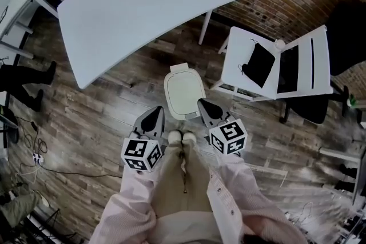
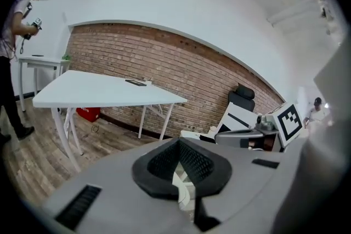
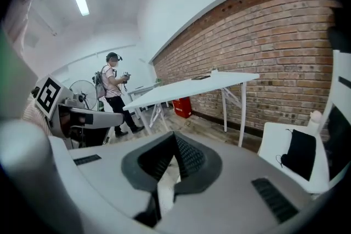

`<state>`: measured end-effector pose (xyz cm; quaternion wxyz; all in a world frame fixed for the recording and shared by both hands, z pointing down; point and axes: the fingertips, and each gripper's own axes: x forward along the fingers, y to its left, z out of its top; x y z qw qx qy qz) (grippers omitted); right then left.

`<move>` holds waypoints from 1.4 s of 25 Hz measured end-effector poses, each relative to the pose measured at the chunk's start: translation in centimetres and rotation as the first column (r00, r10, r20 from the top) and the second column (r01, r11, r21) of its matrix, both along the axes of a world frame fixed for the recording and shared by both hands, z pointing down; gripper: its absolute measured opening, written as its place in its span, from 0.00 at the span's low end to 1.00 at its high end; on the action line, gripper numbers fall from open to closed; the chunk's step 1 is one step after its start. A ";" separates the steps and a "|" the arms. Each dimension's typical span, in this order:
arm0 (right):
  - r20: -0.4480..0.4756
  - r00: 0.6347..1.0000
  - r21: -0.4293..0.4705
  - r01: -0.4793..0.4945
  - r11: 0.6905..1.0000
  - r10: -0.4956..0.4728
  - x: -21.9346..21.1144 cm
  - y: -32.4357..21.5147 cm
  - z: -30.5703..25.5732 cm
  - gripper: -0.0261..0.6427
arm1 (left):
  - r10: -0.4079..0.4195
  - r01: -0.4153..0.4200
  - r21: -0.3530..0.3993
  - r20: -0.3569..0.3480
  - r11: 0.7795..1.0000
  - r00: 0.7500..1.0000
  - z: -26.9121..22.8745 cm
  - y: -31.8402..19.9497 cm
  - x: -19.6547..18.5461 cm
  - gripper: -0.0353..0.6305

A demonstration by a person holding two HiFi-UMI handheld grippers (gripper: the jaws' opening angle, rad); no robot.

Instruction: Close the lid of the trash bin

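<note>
In the head view, the white rounded plastic trash bin (image 1: 184, 94) stood on the wooden plank floor (image 1: 103, 123) with its lid down. It lay at 1 o'clock from the left gripper (image 1: 159, 110) and at 10 o'clock from the right gripper (image 1: 201, 103). In the left gripper view, the jaws were pressed together, empty, and a sliver of the bin showed beneath them. In the right gripper view, the jaws likewise met on nothing.
</note>
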<state>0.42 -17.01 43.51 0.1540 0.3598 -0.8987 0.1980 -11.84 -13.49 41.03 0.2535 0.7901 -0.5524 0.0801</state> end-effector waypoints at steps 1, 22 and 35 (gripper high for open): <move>0.010 1.000 0.013 -0.004 1.000 0.003 0.1 0.0 -0.9 0.05 | 0.001 -0.001 0.012 0.004 1.000 1.000 -0.7 0.0 0.0 0.04; 0.195 0.979 0.211 -0.106 0.972 0.065 2.5 -0.6 -14.8 0.05 | -0.033 0.003 0.275 0.103 0.961 0.994 -14.1 -1.2 -1.6 0.04; 0.235 0.968 0.302 -0.157 0.940 0.086 5.0 -1.9 -20.5 0.05 | -0.100 0.057 0.382 0.095 0.922 0.990 -19.5 -1.7 -3.5 0.04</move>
